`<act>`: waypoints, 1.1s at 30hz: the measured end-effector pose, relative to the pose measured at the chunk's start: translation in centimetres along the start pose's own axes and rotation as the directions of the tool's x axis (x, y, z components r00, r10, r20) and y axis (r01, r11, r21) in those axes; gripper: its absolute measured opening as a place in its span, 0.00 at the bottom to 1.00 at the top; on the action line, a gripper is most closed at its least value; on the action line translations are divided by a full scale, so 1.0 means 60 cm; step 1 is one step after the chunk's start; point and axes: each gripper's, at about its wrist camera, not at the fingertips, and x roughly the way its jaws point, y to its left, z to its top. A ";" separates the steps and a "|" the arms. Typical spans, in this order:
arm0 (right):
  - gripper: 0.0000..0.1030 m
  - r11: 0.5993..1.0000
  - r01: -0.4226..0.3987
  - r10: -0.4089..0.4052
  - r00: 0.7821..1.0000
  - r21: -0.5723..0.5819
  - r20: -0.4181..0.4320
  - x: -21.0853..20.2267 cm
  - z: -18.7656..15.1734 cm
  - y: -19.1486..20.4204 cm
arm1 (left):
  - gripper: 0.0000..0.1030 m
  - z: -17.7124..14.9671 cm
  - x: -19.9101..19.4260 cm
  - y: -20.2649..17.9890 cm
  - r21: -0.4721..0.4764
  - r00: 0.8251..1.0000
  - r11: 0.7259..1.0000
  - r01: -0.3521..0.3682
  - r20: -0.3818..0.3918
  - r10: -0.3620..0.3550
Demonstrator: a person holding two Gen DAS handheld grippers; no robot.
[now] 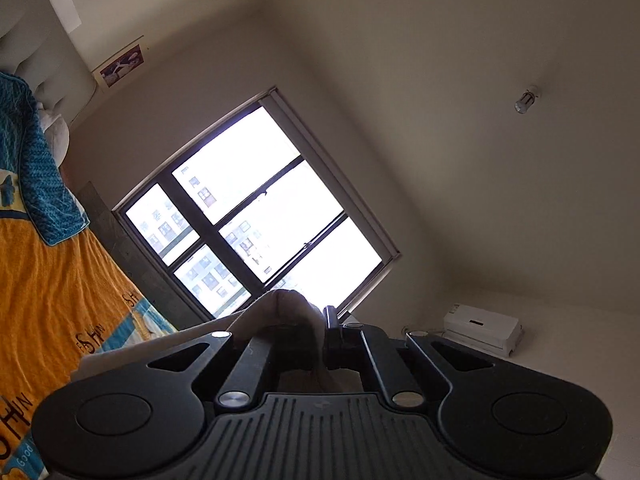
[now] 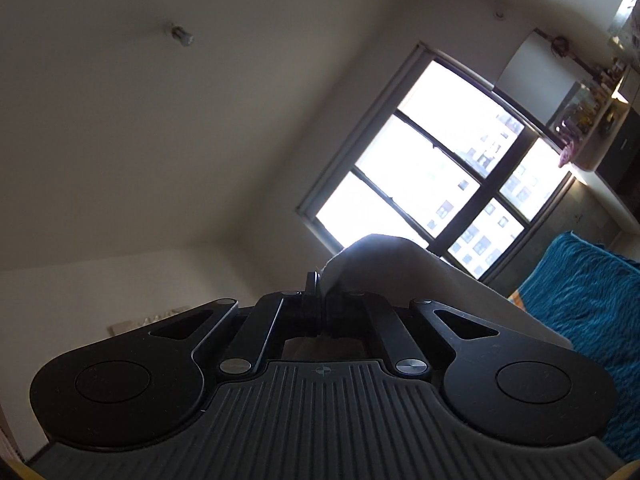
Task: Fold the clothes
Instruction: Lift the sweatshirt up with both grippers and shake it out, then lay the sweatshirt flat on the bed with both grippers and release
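Observation:
Both grippers point up toward the ceiling and the window. My left gripper (image 1: 316,320) is shut on a fold of a pale beige garment (image 1: 280,310), which bunches between the fingers and trails down to the left. My right gripper (image 2: 320,286) is shut on the same pale garment (image 2: 384,264), which rises above the fingers and slopes down to the right. Most of the garment is hidden below both cameras.
A bed with an orange and teal blanket (image 1: 52,280) lies at the left; the teal blanket (image 2: 588,296) shows at the right in the right wrist view. A dark-framed window (image 1: 256,216) is ahead. An air conditioner (image 1: 484,330) hangs on the wall. A shelf (image 2: 592,120) stands beside the window.

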 end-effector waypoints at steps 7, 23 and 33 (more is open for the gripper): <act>0.02 0.878 0.478 -0.434 0.820 0.030 -0.372 0.328 -0.092 -0.239 | 0.00 -0.057 0.320 0.220 -0.083 0.851 0.902 -0.424 -0.378 0.365; 0.02 0.842 0.540 -0.491 0.770 0.006 -0.407 0.369 -0.123 -0.347 | 0.00 -0.145 0.334 0.299 0.033 0.823 0.900 -0.435 -0.392 0.412; 0.01 0.591 0.797 -0.655 0.382 -0.126 -0.652 0.232 -0.410 -0.571 | 0.00 -0.328 0.228 0.515 0.008 0.582 0.737 -0.676 -0.609 0.540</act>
